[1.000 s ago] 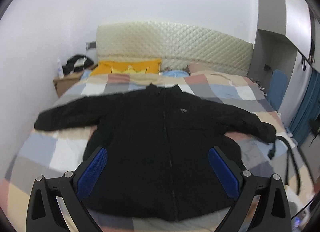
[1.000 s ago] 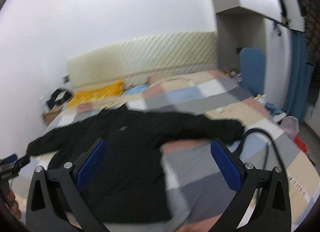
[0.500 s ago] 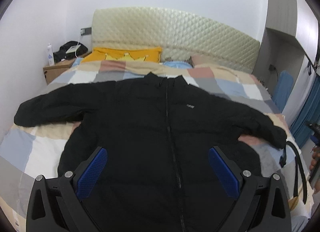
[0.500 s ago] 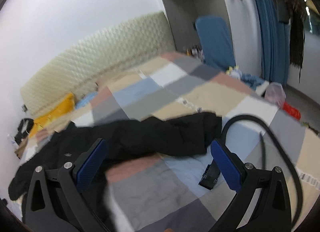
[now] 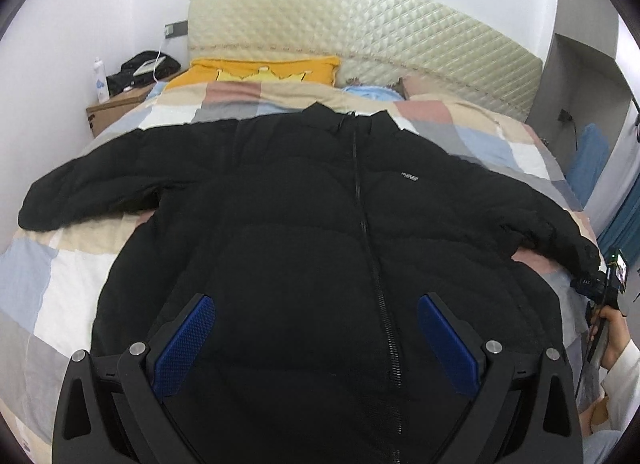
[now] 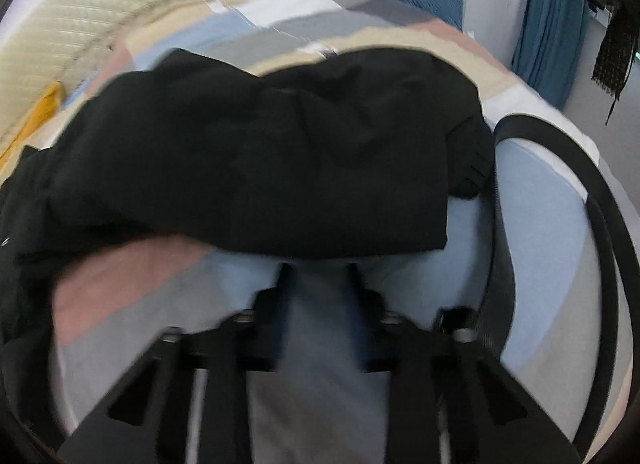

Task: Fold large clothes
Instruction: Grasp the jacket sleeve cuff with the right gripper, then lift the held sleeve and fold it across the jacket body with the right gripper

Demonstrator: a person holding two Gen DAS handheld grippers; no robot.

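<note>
A black puffer jacket (image 5: 304, 223) lies front up and zipped on the patchwork bed, both sleeves spread out. My left gripper (image 5: 316, 300) hangs open over the jacket's lower body, its blue pads (image 5: 184, 344) wide apart with nothing held. In the right wrist view the jacket's right sleeve (image 6: 280, 151) fills the middle. My right gripper (image 6: 320, 270) is at the sleeve's near edge by the cuff, its jaws closing to a narrow gap on that edge; the picture is blurred. The right gripper (image 5: 600, 284) and a hand (image 5: 612, 328) also show in the left wrist view.
The patchwork quilt (image 5: 52, 288) covers the bed, with a padded headboard (image 5: 360, 31) and a yellow pillow (image 5: 260, 71) at the far end. A nightstand (image 5: 116, 103) with a bottle stands far left. A black strap (image 6: 600, 191) curves over the bed beside the cuff. Blue curtains (image 6: 548, 23) hang at the right.
Both grippers have come down and closer to the jacket. The right gripper swung to the right sleeve's cuff and its jaws went from wide apart to nearly together.
</note>
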